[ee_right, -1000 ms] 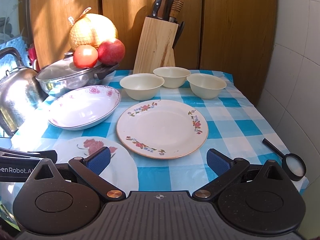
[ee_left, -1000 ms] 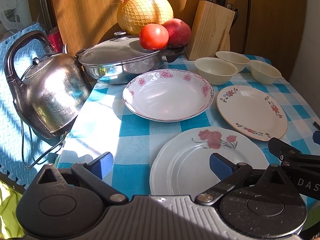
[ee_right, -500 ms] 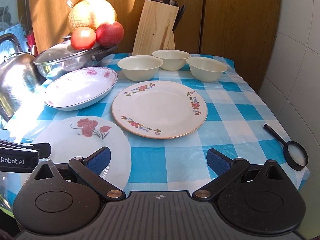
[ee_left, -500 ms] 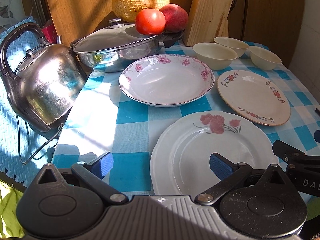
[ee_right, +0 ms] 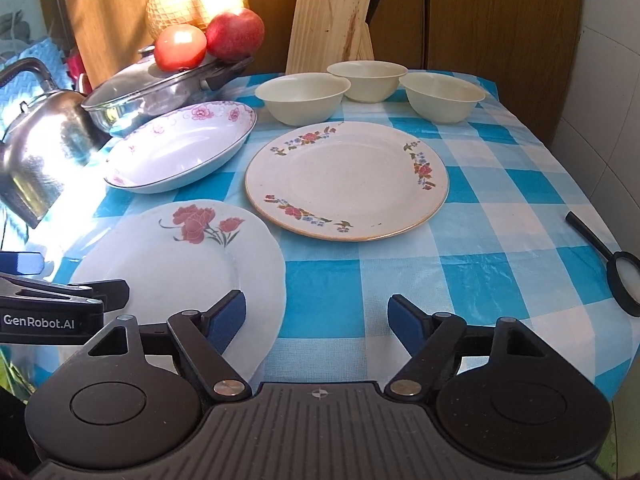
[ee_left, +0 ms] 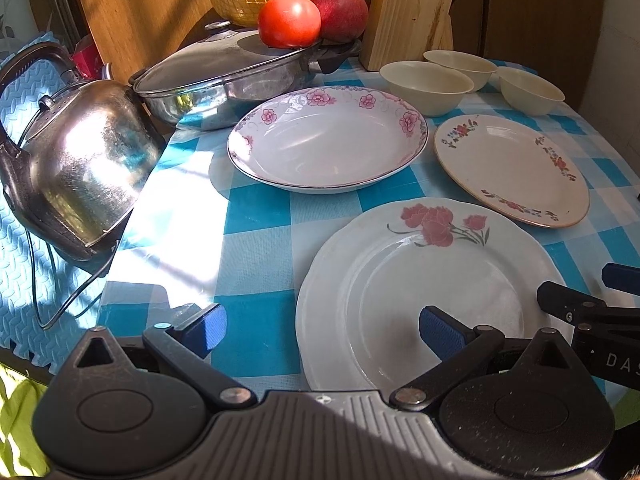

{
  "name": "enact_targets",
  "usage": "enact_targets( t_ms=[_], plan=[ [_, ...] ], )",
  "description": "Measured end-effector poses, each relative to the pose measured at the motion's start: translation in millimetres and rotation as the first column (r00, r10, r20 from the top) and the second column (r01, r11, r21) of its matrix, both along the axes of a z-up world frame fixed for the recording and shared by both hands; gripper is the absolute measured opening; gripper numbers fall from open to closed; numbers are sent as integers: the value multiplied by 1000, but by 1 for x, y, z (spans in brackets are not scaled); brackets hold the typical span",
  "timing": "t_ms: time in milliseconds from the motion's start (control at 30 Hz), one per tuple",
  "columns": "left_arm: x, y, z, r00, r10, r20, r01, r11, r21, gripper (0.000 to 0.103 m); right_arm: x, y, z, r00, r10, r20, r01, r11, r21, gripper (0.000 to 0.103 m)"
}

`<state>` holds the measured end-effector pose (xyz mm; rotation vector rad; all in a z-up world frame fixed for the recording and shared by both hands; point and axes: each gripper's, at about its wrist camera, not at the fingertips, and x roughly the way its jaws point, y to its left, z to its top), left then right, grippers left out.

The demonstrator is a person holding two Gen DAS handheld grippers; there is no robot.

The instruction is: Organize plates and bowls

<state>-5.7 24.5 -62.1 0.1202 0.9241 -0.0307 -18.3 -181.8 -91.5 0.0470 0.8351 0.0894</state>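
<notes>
A white plate with a red flower (ee_left: 424, 280) (ee_right: 180, 264) lies nearest me on the blue checked cloth. Behind it rest a deep pink-flowered dish (ee_left: 326, 142) (ee_right: 180, 148) and a cream plate with a floral rim (ee_left: 512, 168) (ee_right: 346, 178). Three cream bowls (ee_right: 302, 96) (ee_right: 372, 78) (ee_right: 442, 96) stand at the back. My left gripper (ee_left: 322, 326) is open, its right finger over the red-flower plate. My right gripper (ee_right: 316, 318) is open too, low over the cloth beside that plate's right edge.
A steel kettle (ee_left: 80, 168) stands at the left. A lidded pan (ee_left: 236, 80) carries a tomato, a red fruit and a netted pomelo. A wooden knife block (ee_right: 332, 20) stands behind the bowls. A black magnifying glass (ee_right: 616, 264) lies at the right edge.
Both grippers have moved forward and lower toward the table, so the plates look larger and nearer. Nothing on the table has shifted and both stay open.
</notes>
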Motion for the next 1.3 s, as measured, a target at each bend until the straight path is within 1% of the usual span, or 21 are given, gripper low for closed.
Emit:
enact_targets(
  t_ms=[67, 200, 267, 433, 467, 533, 600, 700, 800, 833, 1000, 1067, 1133, 1200, 1233, 1267, 1300],
  plan=[
    [2, 1, -2, 1000, -2, -11, 2, 1000, -3, 99, 0, 0, 0, 1000, 5, -3, -5, 1000, 12, 79],
    [4, 1, -6, 999, -20, -39, 19, 1000, -23, 99, -3, 0, 1, 999, 37, -19, -36, 998, 57, 70],
    [5, 0, -6, 999, -20, -42, 18, 999, -31, 99, -4, 1, -1, 998, 58, -36, -55, 995, 84, 70],
    [7, -4, -7, 998, -27, -49, 24, 999, -45, 99, -6, 3, 0, 996, 83, -36, -79, 993, 91, 69],
    [7, -5, -7, 998, -32, -47, 30, 999, -42, 99, -6, 2, 0, 996, 85, -35, -82, 992, 95, 66],
    [7, -8, -7, 998, -40, -46, 38, 998, -39, 99, -7, 3, 0, 994, 108, -33, -103, 989, 109, 59],
    [8, -9, -7, 998, -46, -49, 44, 998, -44, 99, -7, 5, 0, 990, 138, -33, -133, 983, 127, 46],
    [8, -10, -7, 996, -68, -60, 64, 996, -64, 98, -8, 5, 0, 989, 146, -32, -140, 980, 144, 43],
    [8, -11, -7, 994, -84, -67, 78, 993, -88, 94, -6, 2, 0, 990, 139, -32, -133, 978, 161, 41],
    [8, -12, -6, 994, -92, -66, 86, 992, -92, 90, -6, 2, 0, 989, 142, -31, -135, 978, 161, 41],
    [7, -14, -5, 993, -95, -63, 90, 992, -87, 89, -6, 1, 0, 989, 146, -30, -139, 976, 165, 41],
    [5, -16, -4, 994, -94, -57, 90, 993, -77, 88, -7, 0, 1, 989, 147, -33, -140, 976, 168, 40],
    [1, -20, -2, 994, -103, -40, 101, 994, -43, 88, -9, 0, 2, 988, 153, -29, -146, 975, 169, 40],
    [-1, -23, 0, 992, -122, -22, 121, 992, -24, 87, -12, -1, 3, 988, 155, -22, -149, 973, 176, 39],
    [-4, -26, 3, 986, -168, -14, 167, 984, -58, 65, -15, -2, 4, 987, 162, -8, -158, 970, 187, 37],
    [-6, -28, 6, 981, -193, -16, 190, 978, -89, 45, -17, -3, 6, 985, 171, 2, -168, 963, 211, 33],
    [-9, -33, 8, 979, -204, -3, 203, 976, -82, 43, -16, -4, 7, 985, 174, 1, -170, 959, 227, 30]
  ],
)
